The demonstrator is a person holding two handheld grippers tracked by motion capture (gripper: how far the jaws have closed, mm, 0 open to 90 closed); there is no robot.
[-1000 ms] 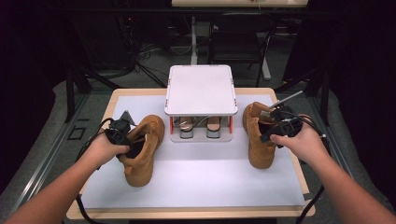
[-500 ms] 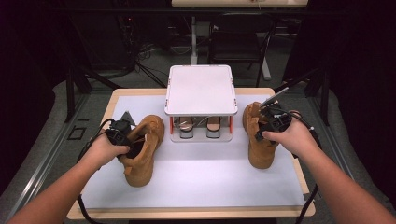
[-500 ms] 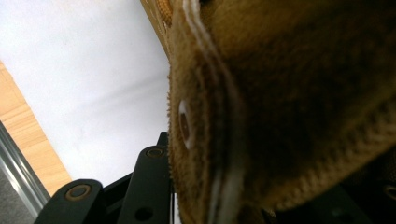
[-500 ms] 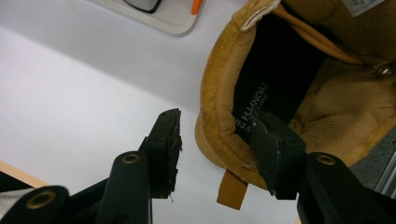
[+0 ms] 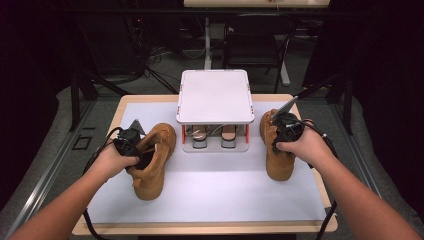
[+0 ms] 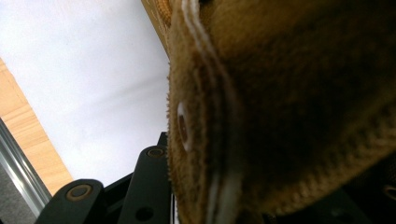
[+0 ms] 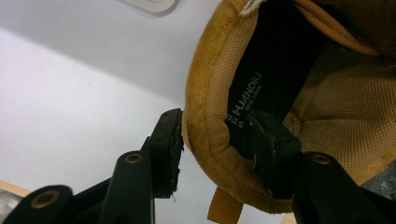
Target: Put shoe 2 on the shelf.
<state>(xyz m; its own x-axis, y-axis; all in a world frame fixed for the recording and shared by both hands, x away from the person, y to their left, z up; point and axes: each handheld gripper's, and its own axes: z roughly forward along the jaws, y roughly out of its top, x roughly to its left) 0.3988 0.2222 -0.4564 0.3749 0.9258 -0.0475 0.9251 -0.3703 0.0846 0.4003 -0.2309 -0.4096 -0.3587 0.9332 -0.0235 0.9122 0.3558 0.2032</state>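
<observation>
- The left tool [image 5: 131, 145] is clamped on the collar of the left boot [image 5: 152, 162]; in the left gripper view the tan suede flap [image 6: 280, 107] sits between its jaws and blocks most of the sight ahead.
- The right tool [image 5: 286, 131] straddles the padded collar of the right boot [image 5: 278, 157]: one jaw is inside the opening against the lining, the other just at the outer wall. Its jaws have just been closing with the collar [image 7: 205, 121] between them.
- The left boot lies tilted on the white mat [image 5: 210, 195], toe toward the person; the right boot stands upright near the table's [image 5: 125, 102] right edge.
- Between the boots, at the back of the mat, stands a small white rack [image 5: 215, 95] with a flat top; more shoes [image 5: 229, 136] sit on its lower shelf.
</observation>
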